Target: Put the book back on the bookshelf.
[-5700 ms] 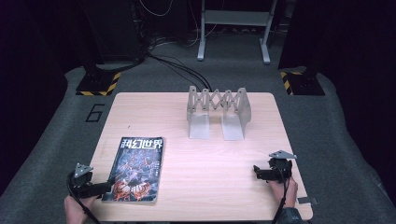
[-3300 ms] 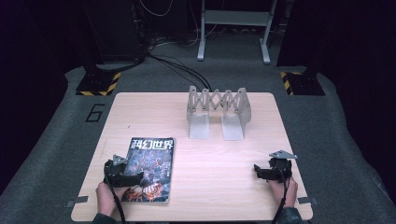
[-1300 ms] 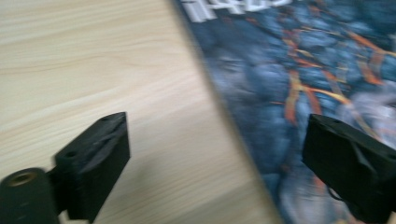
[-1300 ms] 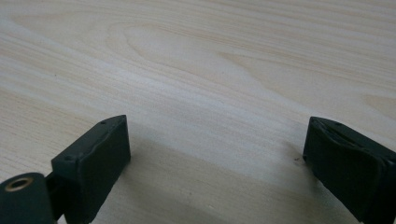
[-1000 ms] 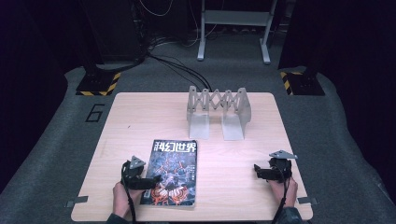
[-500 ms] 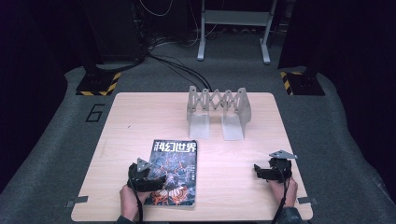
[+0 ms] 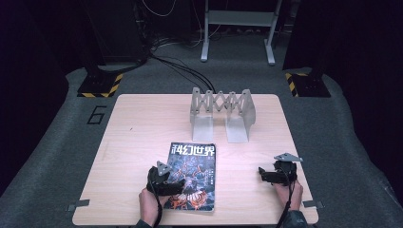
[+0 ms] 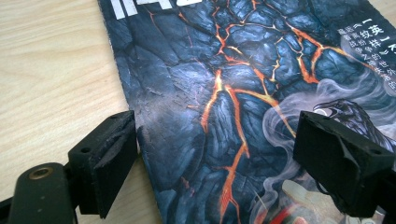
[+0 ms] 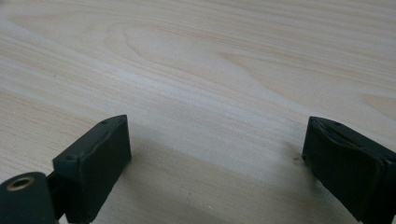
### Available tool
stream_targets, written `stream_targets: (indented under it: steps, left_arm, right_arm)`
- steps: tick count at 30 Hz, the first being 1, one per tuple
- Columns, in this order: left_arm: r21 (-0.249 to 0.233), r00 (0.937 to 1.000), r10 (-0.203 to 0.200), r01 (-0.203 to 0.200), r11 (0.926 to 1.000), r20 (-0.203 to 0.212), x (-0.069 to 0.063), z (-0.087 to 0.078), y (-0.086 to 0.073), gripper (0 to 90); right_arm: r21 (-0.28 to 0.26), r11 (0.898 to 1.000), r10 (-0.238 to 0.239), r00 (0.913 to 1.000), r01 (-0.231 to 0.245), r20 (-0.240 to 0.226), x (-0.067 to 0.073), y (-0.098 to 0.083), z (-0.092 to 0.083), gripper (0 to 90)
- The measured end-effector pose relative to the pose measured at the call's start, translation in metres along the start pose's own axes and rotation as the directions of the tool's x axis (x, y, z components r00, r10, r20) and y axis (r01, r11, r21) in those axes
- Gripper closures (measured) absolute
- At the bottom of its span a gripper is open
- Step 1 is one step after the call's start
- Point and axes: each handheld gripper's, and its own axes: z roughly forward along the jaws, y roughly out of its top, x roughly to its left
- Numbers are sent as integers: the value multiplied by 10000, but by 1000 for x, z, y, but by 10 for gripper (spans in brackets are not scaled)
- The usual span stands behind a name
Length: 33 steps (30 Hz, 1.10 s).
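Note:
A magazine (image 7: 195, 171) with a dark lava-crack cover and white title lies flat on the wooden table (image 7: 142, 123), front of centre. My left gripper (image 7: 177, 184) stands open at its lower left part. In the left gripper view, the magazine (image 8: 224, 70) runs between the jaws of the left gripper (image 8: 215, 135): one jaw sits on the wood right at the magazine's left edge, the other is over the cover. My right gripper (image 7: 263, 173) rests open near the front right of the table. Bare wood lies between the jaws of the right gripper (image 9: 215, 144).
A grey metal accordion-style rack (image 7: 221, 111) stands upright at the back middle of the table. Bare wood lies between the magazine and the right gripper. Dark floor with cables and stand bases surrounds the table.
The magazine has slid from the table's front left toward the middle, with my left gripper moving right along with it. The right gripper has stayed in place.

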Motion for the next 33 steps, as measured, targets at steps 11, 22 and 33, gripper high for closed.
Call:
stream_targets:
  steps: [11, 22, 33]
  left_arm:
    - [-284, 9903, -830, 803, 9964, -1110, 61, -27, -9, 92]
    - [103, 9920, -373, 388, 9992, -1204, 60, -7, -9, 84]
    - [125, 9958, 17, -6, 9999, -912, 53, -4, -8, 85]
  right_arm:
    - [41, 9999, 110, 9985, -108, -543, 13, 10, -6, 92]
    - [130, 9998, -133, 9684, 171, -2489, 77, 49, 2, 126]
    - [1296, 9813, -870, 9286, 1423, -3608, 131, 69, 41, 209]
